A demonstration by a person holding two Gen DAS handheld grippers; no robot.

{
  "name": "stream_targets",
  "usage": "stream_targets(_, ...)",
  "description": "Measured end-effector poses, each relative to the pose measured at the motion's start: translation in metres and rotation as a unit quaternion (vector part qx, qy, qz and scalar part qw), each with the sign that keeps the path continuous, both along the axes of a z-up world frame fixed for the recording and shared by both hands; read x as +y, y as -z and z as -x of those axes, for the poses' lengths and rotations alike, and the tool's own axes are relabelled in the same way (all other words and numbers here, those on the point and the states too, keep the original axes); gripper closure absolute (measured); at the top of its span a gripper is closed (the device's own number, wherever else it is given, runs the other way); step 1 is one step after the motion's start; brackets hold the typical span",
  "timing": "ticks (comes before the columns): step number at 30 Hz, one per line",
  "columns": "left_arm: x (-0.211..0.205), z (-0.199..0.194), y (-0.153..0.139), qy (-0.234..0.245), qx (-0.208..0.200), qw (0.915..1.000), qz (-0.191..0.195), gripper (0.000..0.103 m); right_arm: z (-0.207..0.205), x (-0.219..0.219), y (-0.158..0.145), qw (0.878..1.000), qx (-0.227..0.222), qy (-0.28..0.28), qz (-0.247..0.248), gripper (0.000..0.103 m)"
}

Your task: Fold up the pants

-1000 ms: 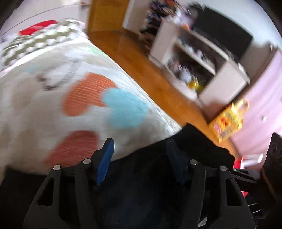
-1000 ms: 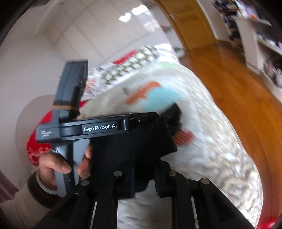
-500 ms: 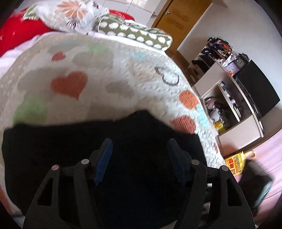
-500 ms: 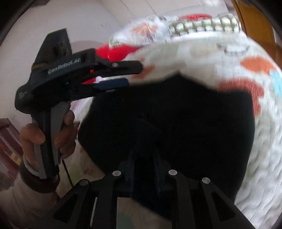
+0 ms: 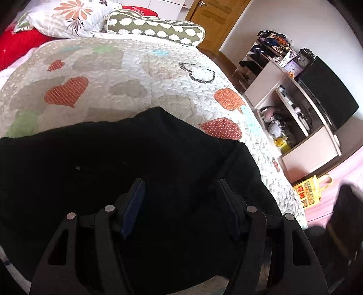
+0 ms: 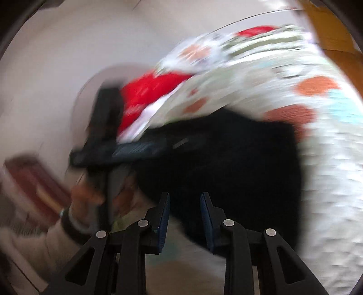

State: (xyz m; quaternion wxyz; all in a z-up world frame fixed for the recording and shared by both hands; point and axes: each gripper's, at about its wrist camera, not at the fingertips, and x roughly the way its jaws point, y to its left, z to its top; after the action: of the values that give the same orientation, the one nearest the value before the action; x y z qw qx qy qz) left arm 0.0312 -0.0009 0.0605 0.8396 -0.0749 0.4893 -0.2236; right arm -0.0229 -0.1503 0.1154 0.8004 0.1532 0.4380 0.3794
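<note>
The black pants (image 5: 140, 158) lie folded in a flat pile on the heart-patterned quilt (image 5: 127, 74) of the bed. My left gripper (image 5: 181, 188) is open, just above the near part of the pants, holding nothing. In the blurred right wrist view the pants (image 6: 238, 158) lie ahead. My right gripper (image 6: 185, 199) is open and empty, at the pants' near edge. The left gripper (image 6: 118, 149) and the hand holding it show at the left of that view.
Pillows (image 5: 154, 27) and a red cover (image 5: 20, 45) lie at the head of the bed. A shelf unit (image 5: 295, 109) with clutter, a black screen (image 5: 326, 90) and a yellow bag (image 5: 310, 190) stand right of the bed. A wooden door (image 5: 215, 18) is behind.
My right gripper has let go of the pants and opened, pulling back fast. The pants have settled flat on the quilt. My left gripper stays open above them.
</note>
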Motion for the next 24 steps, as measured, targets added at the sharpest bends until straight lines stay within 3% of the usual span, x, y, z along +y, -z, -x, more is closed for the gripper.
stream_targets(2, 0.003, 0.002, -0.003, -0.001, -0.003, 1.0, -0.001, 0.038, 0.012, 0.023, -0.003, 0.998, -0.003, -0.059, 0.003, 0.077)
stream_targets(4, 0.004, 0.006, -0.003, 0.001, 0.003, 1.0, 0.001, 0.038, 0.022, 0.022, -0.01, 0.997, -0.025, -0.071, 0.008, 0.076)
stream_targets(6, 0.003, 0.01, 0.001, 0.006, 0.012, 0.9999, 0.002, 0.034, 0.028, -0.002, -0.017, 0.998, -0.041, -0.051, 0.007, 0.073)
stream_targets(9, -0.008, 0.013, 0.013, 0.014, 0.028, 0.9995, -0.004, 0.033, 0.023, -0.038, -0.014, 0.998, -0.042, 0.024, 0.026, 0.069)
stream_targets(11, -0.017, 0.013, 0.021, 0.009, 0.031, 0.9993, -0.018, 0.032, 0.016, -0.06, -0.003, 0.996, -0.023, 0.064, 0.052, 0.069)
stream_targets(13, -0.026, 0.013, 0.021, 0.0, 0.022, 0.9996, -0.019, 0.021, 0.008, -0.069, 0.008, 0.994, -0.011, 0.088, 0.063, 0.069)
stream_targets(16, -0.046, 0.013, 0.019, 0.016, 0.019, 0.9996, -0.009, 0.021, 0.001, -0.077, 0.02, 0.992, 0.01, 0.111, 0.054, 0.069)
stream_targets(17, -0.053, 0.013, 0.018, 0.021, 0.01, 0.9994, -0.024, 0.021, -0.002, -0.078, 0.023, 0.992, 0.013, 0.116, 0.049, 0.069)
stream_targets(18, -0.061, 0.015, 0.017, 0.031, -0.005, 0.9986, -0.042, 0.026, 0.0, -0.08, 0.023, 0.992, 0.014, 0.117, 0.046, 0.069)
stream_targets(19, -0.069, 0.016, 0.019, 0.058, -0.005, 0.9976, -0.039, 0.053, 0.008, -0.079, 0.022, 0.992, 0.014, 0.115, 0.046, 0.069)
stream_targets(21, -0.078, 0.014, 0.024, 0.077, 0.015, 0.9959, -0.045, 0.077, 0.007, -0.081, 0.02, 0.992, 0.013, 0.114, 0.048, 0.069)
stream_targets(24, -0.079, 0.011, 0.014, 0.109, -0.002, 0.9924, -0.057, 0.083, 0.01, -0.075, 0.017, 0.992, 0.011, 0.113, 0.051, 0.069)
